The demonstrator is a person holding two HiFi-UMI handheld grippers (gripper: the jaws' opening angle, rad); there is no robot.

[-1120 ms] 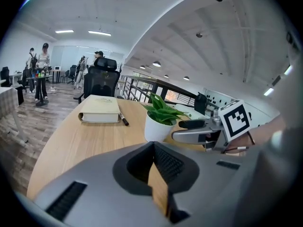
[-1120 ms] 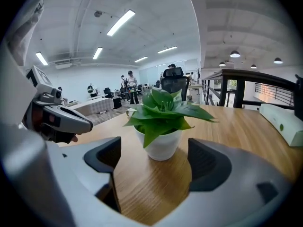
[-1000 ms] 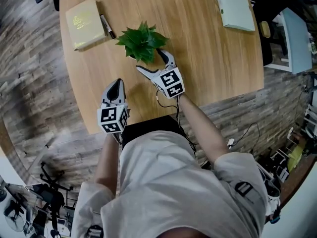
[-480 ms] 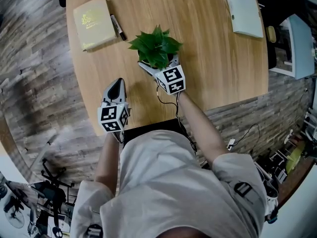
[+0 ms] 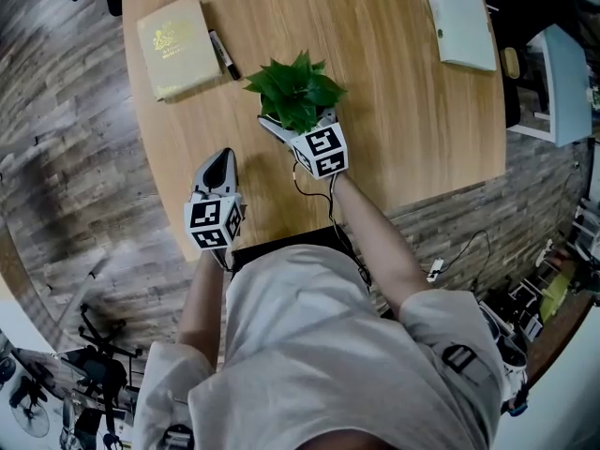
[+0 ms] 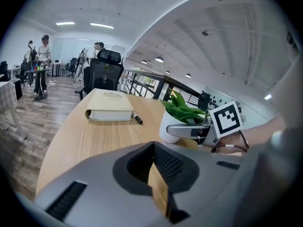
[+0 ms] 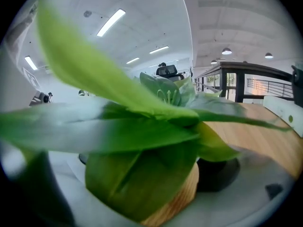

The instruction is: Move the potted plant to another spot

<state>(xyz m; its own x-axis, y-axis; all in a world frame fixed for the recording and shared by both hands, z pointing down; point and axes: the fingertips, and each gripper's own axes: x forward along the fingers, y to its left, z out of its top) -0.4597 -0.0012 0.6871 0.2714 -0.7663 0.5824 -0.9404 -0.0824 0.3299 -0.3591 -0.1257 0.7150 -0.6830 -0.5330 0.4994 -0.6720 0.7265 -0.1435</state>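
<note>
Item 1: green-leaved potted plant [image 5: 295,90] in a round white pot, standing upright near the middle of the round, light wooden table [image 5: 403,111].

Item 2: right gripper [image 5: 298,120], grey, two-jawed, with a black-and-white marker cube. Its jaws are spread wide and have just been opening. The pot sits between them, one jaw lying along its near side. Leaves fill the right gripper view, and I cannot tell whether the pads touch the pot.

Item 3: left gripper [image 5: 222,157], same make, over the table's near edge, well apart from the plant. Its jaws are drawn together to a thin slit with nothing between them.

Item 4: cream hardcover book [image 5: 173,34], lying flat at the far left of the table.

Item 5: black pen [image 5: 223,54], just beside the book.

Item 6: flat white pad [image 5: 459,17], at the far right.
</note>
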